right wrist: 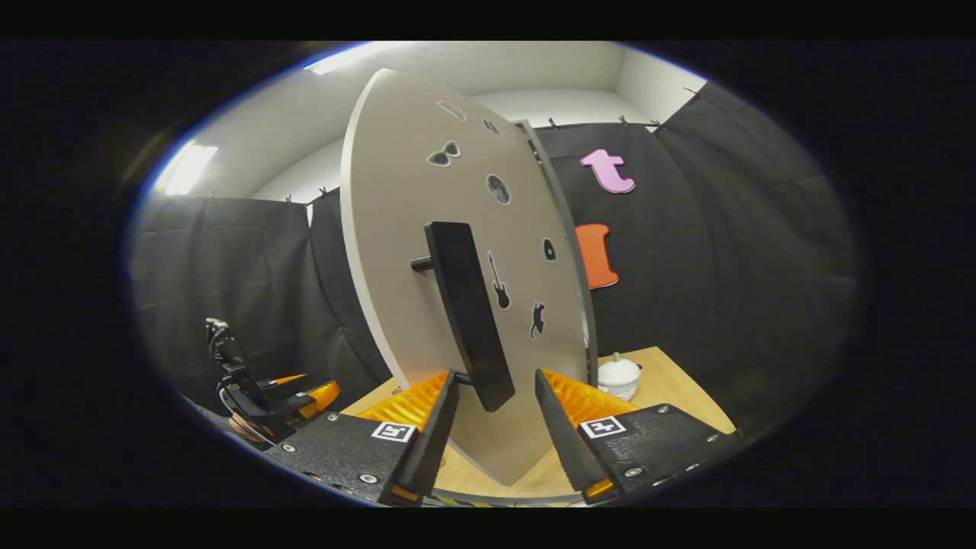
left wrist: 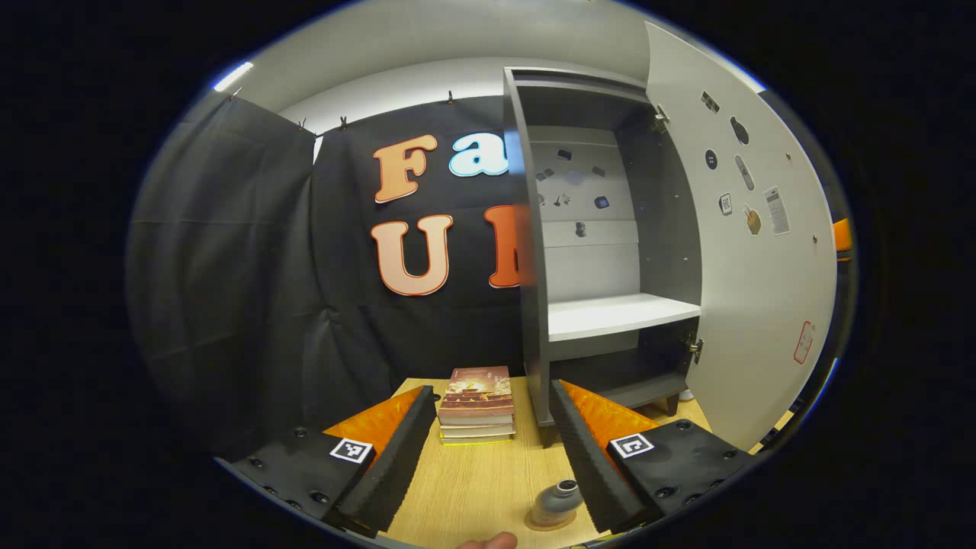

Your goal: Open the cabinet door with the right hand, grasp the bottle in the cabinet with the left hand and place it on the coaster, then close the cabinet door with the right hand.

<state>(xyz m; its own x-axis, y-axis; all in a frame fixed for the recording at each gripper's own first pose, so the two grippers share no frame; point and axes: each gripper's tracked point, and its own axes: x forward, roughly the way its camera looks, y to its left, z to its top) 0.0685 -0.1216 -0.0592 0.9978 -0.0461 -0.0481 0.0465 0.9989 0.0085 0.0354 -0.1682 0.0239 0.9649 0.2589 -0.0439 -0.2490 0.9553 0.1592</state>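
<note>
Right gripper (right wrist: 496, 427) is hanging open around the handle (right wrist: 467, 313), door (right wrist: 427, 252) ajar. Bottle (left wrist: 557, 502) is sitting on the coaster (left wrist: 550, 524) between the left gripper's (left wrist: 488, 465) parted fingers. Closing should be slow, pushing squarely.

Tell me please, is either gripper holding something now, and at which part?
Nothing is held. The left gripper is open above the bottle on its coaster. The right gripper is open around the door handle, without gripping it.
</note>
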